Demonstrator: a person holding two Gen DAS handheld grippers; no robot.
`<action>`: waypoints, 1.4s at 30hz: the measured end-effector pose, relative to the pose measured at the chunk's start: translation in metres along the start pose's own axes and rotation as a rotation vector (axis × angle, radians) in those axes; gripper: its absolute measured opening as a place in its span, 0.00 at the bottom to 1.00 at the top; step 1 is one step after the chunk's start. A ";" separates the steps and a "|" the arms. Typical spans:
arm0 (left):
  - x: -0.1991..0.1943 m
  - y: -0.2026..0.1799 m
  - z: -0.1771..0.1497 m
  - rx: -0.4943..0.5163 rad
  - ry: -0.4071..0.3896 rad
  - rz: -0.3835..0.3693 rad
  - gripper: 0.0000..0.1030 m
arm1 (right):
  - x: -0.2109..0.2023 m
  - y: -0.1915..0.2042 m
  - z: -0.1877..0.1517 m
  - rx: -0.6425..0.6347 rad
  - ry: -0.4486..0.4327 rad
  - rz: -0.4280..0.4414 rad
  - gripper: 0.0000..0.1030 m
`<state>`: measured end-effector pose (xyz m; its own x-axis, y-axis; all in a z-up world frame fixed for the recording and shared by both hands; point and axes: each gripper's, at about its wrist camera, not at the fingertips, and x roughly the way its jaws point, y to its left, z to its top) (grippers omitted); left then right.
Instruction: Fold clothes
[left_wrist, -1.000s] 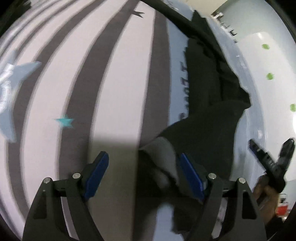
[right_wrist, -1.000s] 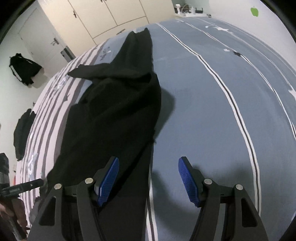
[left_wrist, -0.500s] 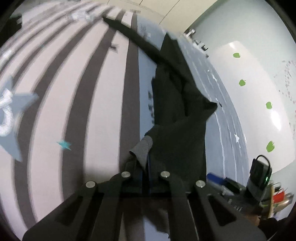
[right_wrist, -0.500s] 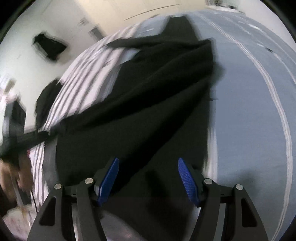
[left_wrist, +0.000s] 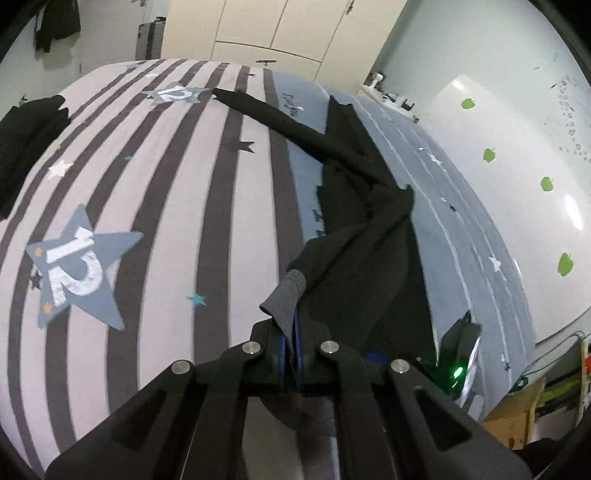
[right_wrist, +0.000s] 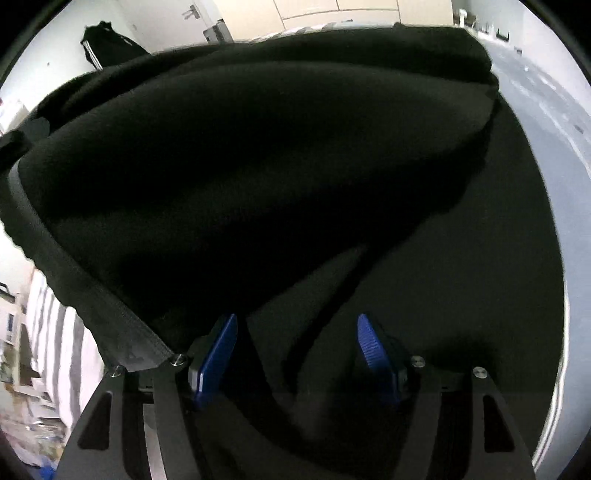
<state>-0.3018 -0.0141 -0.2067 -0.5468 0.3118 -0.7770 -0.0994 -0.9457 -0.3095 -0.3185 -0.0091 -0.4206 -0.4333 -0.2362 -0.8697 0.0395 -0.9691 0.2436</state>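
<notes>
From the left wrist, the left gripper (left_wrist: 290, 345) is clamped on the grey-lined edge of a black garment (left_wrist: 365, 240), which trails across the striped bedspread (left_wrist: 155, 206) (stars and numbers printed on it). From the right wrist, the right gripper (right_wrist: 295, 350) is closing, its blue pads (right_wrist: 371, 347) apart over the garment's dark folds, gripping nothing.

Ahead of me a bed (left_wrist: 155, 206) fills the room, its cover striped grey and pale on one half, plain blue-grey with thin white lines on the other, with numbered stars printed on it. Behind it stand cream wardrobe doors (left_wrist: 280, 29). A white wall (left_wrist: 517, 122) on my right carries green apple stickers (left_wrist: 489, 155). Dark clothes hang (right_wrist: 107, 42) on the far wall beside a door
</notes>
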 end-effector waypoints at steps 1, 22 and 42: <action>0.000 -0.008 -0.003 0.010 -0.001 -0.010 0.02 | -0.009 -0.007 0.001 0.020 -0.021 -0.012 0.59; 0.046 -0.070 -0.068 -0.054 0.230 -0.209 0.54 | -0.118 -0.166 -0.017 0.259 -0.084 -0.133 0.61; 0.086 -0.058 -0.072 0.099 0.266 -0.098 0.08 | -0.072 -0.114 -0.039 0.118 0.053 -0.022 0.02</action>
<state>-0.2833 0.0739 -0.2952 -0.2945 0.4025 -0.8668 -0.2285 -0.9103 -0.3451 -0.2562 0.1152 -0.4023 -0.3845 -0.2213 -0.8962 -0.0769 -0.9598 0.2699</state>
